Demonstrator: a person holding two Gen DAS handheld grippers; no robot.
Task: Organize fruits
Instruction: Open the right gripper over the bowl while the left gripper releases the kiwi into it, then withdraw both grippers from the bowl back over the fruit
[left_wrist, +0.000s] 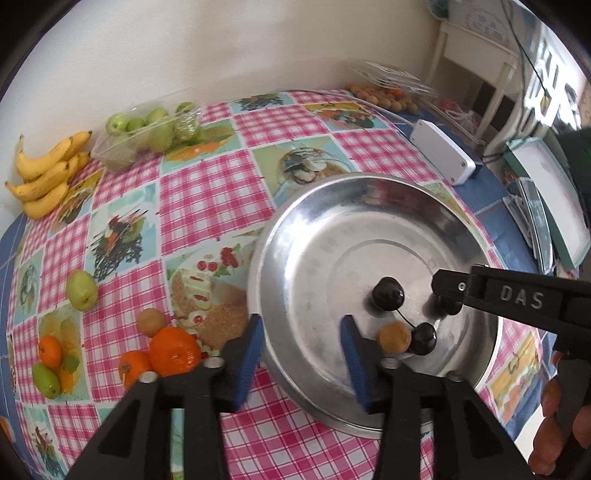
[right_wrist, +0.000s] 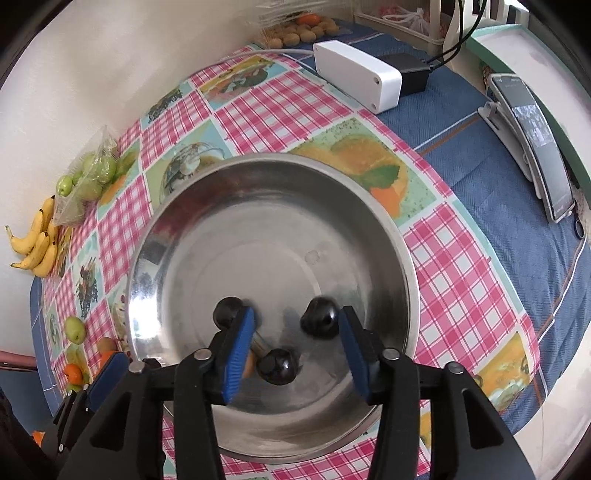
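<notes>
A steel bowl stands on the checked tablecloth. In it lie three dark cherries and a small orange-brown fruit. Two of the cherries are joined by their stems. My right gripper hangs open over the bowl's floor, one cherry lying below and between its blue pads, untouched. One of its fingers reaches in from the right in the left wrist view. My left gripper is open too, astride the bowl's near rim with nothing held.
Left of the bowl lie tangerines, a brown fruit and a green fruit. Bananas and a plastic tray of green fruit sit by the wall. A white box and a phone on a stand are at the right.
</notes>
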